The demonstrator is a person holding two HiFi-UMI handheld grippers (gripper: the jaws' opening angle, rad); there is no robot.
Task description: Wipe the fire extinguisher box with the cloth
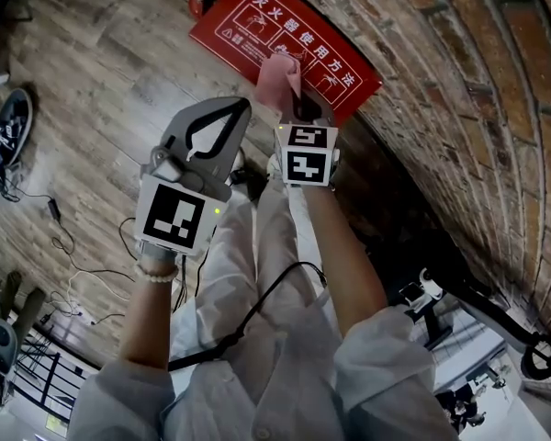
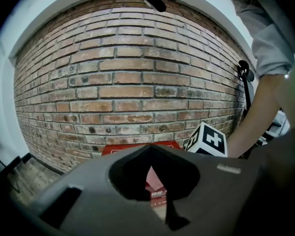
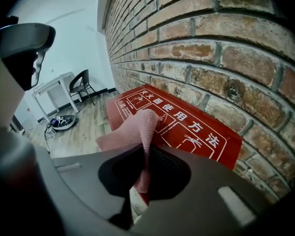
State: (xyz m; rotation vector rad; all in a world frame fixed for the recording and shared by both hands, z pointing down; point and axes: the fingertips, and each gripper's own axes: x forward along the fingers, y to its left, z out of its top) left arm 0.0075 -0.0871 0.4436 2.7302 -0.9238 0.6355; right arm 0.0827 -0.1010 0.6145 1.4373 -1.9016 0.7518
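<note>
The red fire extinguisher box (image 1: 285, 42) with white printed instructions stands on the floor against the brick wall. My right gripper (image 1: 298, 110) is shut on a pink cloth (image 1: 277, 79), which sticks up past the jaw tips just over the near edge of the box lid. In the right gripper view the cloth (image 3: 132, 131) hangs folded between the jaws of my right gripper (image 3: 146, 150), with the box (image 3: 187, 129) close beyond. My left gripper (image 1: 222, 122) is held beside it to the left, shut and empty. Its own view shows the box top (image 2: 137, 149) and the right gripper's marker cube (image 2: 209, 140).
A brick wall (image 1: 459, 72) runs along the right. Cables (image 1: 64, 237) and a dark round device (image 1: 7, 127) lie on the wooden floor (image 1: 101, 72) to the left. A black stand (image 1: 477, 301) is at lower right. A chair (image 3: 83, 85) and white table (image 3: 51, 90) stand farther back.
</note>
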